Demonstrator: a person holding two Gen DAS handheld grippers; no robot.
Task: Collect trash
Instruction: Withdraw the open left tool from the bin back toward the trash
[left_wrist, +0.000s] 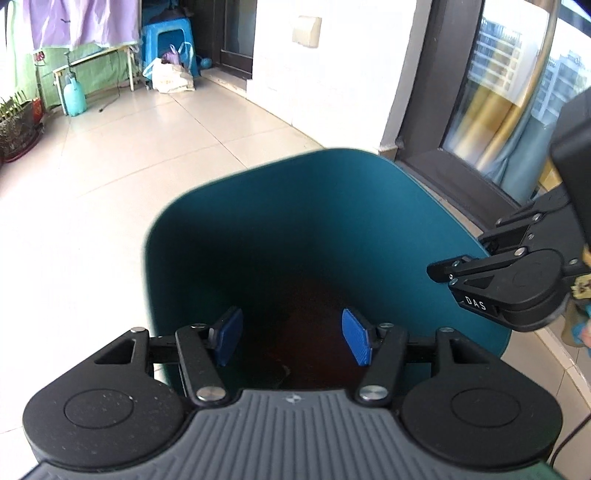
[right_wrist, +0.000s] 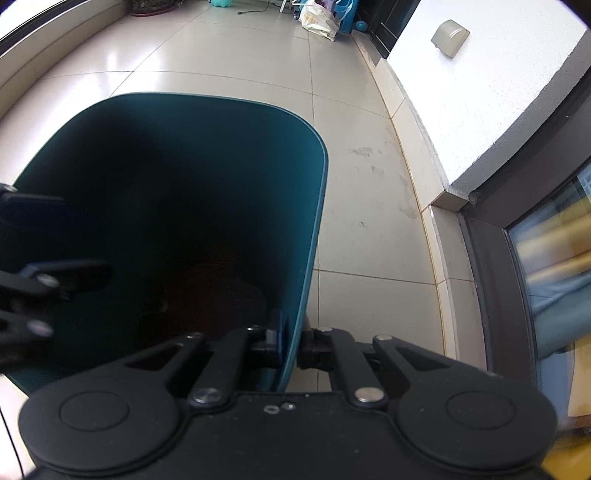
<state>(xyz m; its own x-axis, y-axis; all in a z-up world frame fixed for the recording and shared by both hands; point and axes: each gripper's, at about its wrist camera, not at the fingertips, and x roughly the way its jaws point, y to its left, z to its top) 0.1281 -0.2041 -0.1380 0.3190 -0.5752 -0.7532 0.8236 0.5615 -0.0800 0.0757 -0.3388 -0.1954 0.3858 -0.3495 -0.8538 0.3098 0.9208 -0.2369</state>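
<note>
A floor of pale, glossy square tiles (left_wrist: 110, 166) is seen across a balcony-like room, bounded by a white plastered wall (left_wrist: 332, 74) and a dark-framed glass door (left_wrist: 480, 110). At the far left of the left wrist view a potted green plant (left_wrist: 14, 125) is placed, then a light blue plastic spray bottle (left_wrist: 74, 94) beside a white low bench (left_wrist: 96, 64), then a white shopping bag (left_wrist: 170, 75) before a blue plastic stool (left_wrist: 166, 37). A beige socket cover (right_wrist: 450, 37) is fixed to the wall.

In the middle a tall dark teal plastic trash bin (left_wrist: 258, 221) is stood on the tiles, near the wall. Something dark and reddish is dimly made out at its bottom; what it is cannot be told.

The left gripper (left_wrist: 291, 336) is held over the bin mouth, its blue pads (left_wrist: 356, 336) spread apart with nothing between them. The right gripper (right_wrist: 291, 341) is clamped on the bin's right rim, one finger inside the wall and one outside.
</note>
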